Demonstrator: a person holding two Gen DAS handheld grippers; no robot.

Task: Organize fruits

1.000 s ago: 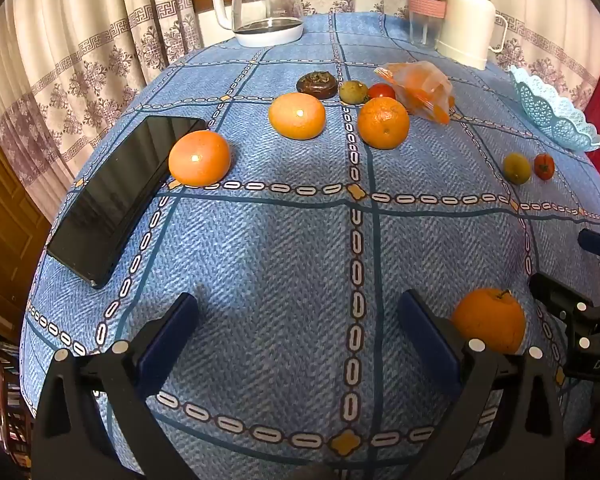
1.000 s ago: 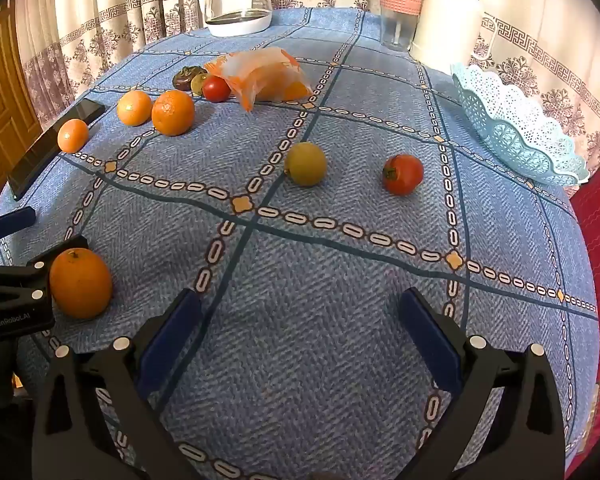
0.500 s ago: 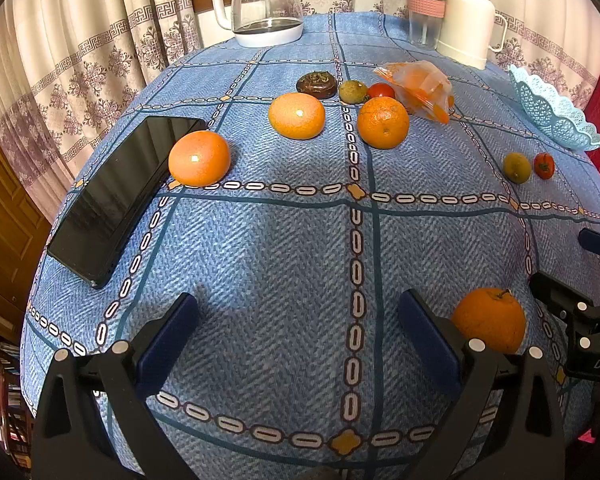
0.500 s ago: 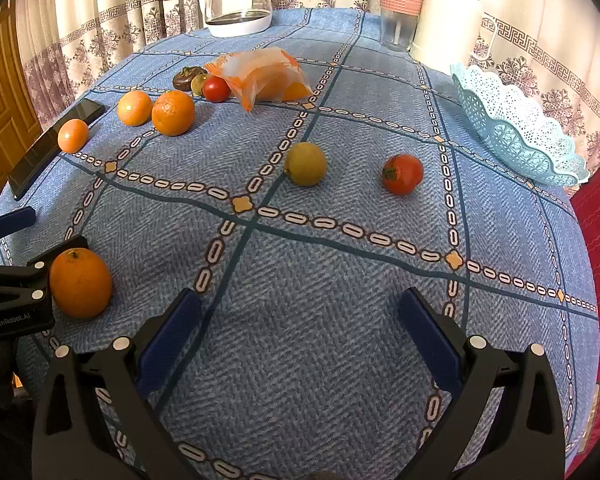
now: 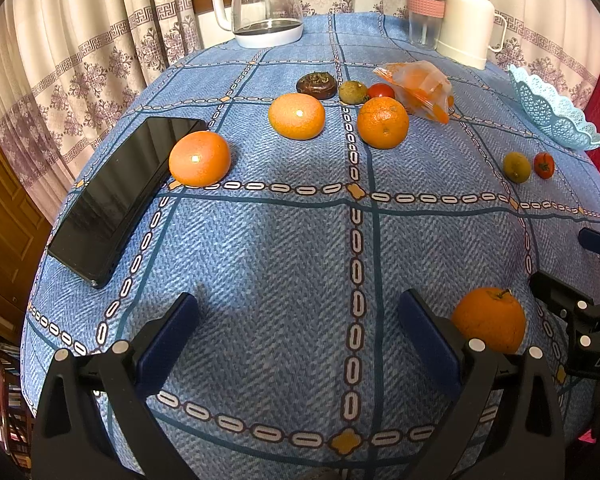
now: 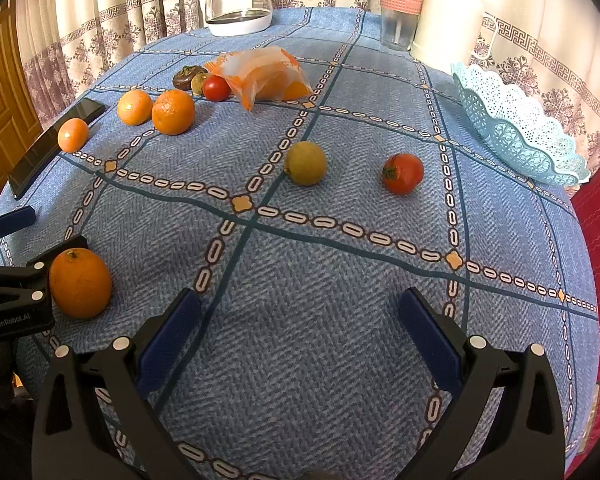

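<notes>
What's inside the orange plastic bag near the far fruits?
The plastic bag is translucent: orange pieces show at its open end. The crumpled film blurs the rest, so their count and kind cannot be told.

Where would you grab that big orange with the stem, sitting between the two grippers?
Probably around its widest middle. The stemmed orange sits stem-up on the tablecloth, so fingers closing on opposite sides from above should hold best. The open left gripper is right beside it and seems the handier one; the right gripper is open too.
</notes>
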